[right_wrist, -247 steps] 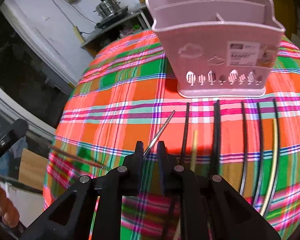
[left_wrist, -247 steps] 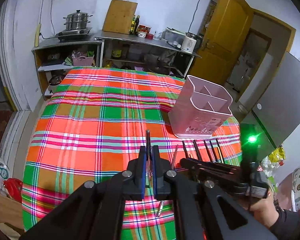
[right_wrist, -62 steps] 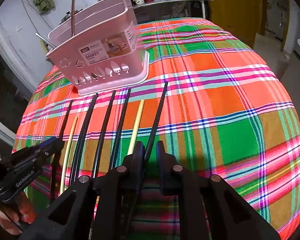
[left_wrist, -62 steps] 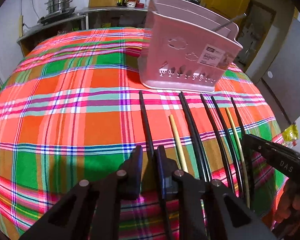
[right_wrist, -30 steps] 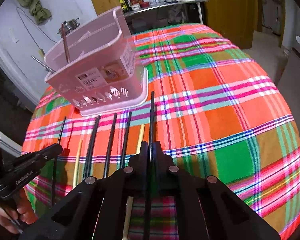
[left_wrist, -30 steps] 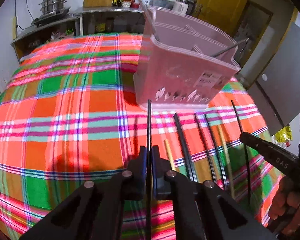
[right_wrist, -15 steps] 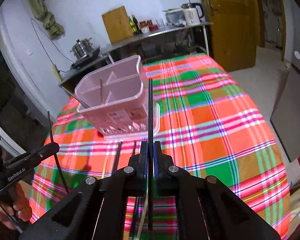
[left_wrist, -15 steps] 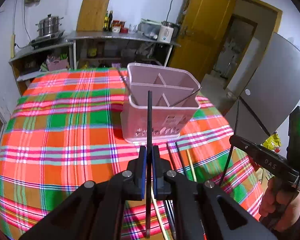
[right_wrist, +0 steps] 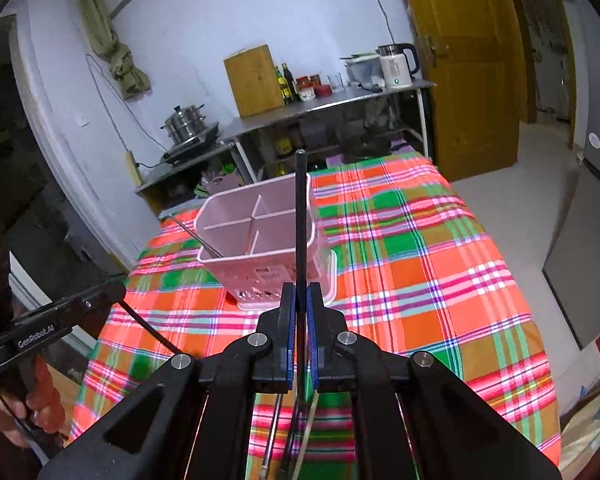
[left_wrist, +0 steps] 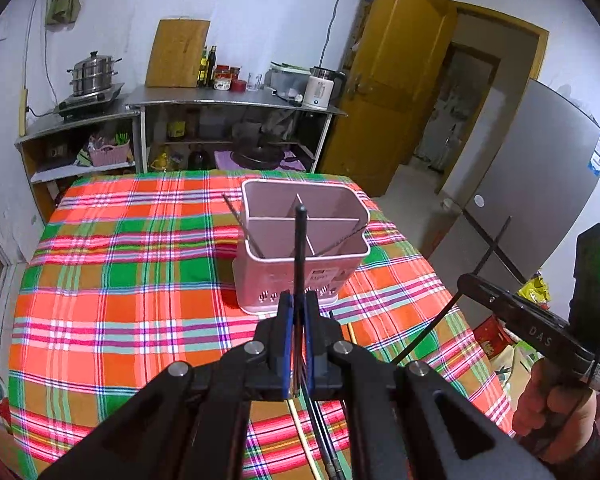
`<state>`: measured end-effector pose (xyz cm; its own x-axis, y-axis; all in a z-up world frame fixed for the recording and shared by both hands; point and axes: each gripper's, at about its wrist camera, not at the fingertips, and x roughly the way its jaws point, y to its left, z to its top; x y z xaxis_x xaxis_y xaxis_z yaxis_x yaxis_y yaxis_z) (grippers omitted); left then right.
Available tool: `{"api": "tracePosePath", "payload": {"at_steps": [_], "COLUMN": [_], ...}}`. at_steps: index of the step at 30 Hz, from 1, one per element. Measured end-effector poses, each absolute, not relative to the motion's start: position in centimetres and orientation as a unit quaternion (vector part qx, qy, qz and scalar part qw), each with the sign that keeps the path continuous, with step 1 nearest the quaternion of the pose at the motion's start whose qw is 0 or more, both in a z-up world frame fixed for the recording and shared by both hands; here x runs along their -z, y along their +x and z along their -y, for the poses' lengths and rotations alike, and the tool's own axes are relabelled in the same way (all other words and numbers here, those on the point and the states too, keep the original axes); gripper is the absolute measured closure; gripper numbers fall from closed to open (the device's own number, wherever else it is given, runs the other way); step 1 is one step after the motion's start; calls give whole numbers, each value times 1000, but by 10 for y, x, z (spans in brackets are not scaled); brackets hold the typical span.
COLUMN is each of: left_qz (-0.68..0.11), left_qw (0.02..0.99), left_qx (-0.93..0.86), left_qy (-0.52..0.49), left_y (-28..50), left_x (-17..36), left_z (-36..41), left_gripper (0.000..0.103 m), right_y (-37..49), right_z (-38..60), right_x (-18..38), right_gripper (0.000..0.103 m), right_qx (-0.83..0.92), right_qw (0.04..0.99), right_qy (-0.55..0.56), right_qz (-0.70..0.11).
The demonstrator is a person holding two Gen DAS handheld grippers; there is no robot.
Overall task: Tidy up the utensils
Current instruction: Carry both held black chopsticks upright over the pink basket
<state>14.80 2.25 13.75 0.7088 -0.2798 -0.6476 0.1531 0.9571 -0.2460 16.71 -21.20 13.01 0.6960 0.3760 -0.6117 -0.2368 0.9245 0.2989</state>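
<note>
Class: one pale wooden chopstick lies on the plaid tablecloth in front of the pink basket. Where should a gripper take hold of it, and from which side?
Grip the pale wooden chopstick on its near part, coming from above with the jaws across its width. It lies flat, close beside black chopsticks, so a side approach would likely nudge those.

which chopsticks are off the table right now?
Two black ones: left gripper clamps one black chopstick, right gripper another. The rest lie on the cloth.
</note>
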Motion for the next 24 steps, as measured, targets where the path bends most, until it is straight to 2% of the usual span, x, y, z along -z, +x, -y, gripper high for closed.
{"api": "tracePosePath", "payload": {"at_steps": [13, 24], "left_qz": [-366, -325], "left_qw": [919, 934], "left_qx": [118, 118], "left_qy": [-87, -86], "left_y": [176, 200], "left_x": [-152, -200], "left_z": [-25, -33], "left_gripper": [97, 97], "right_y": [186, 213], "right_z": [182, 161], "right_x": [-154, -184], "right_gripper": [98, 98], "right_qx": [-200, -219], "right_qw": [921, 929], "right_qy": [89, 92], "right_qz": [-323, -284]}}
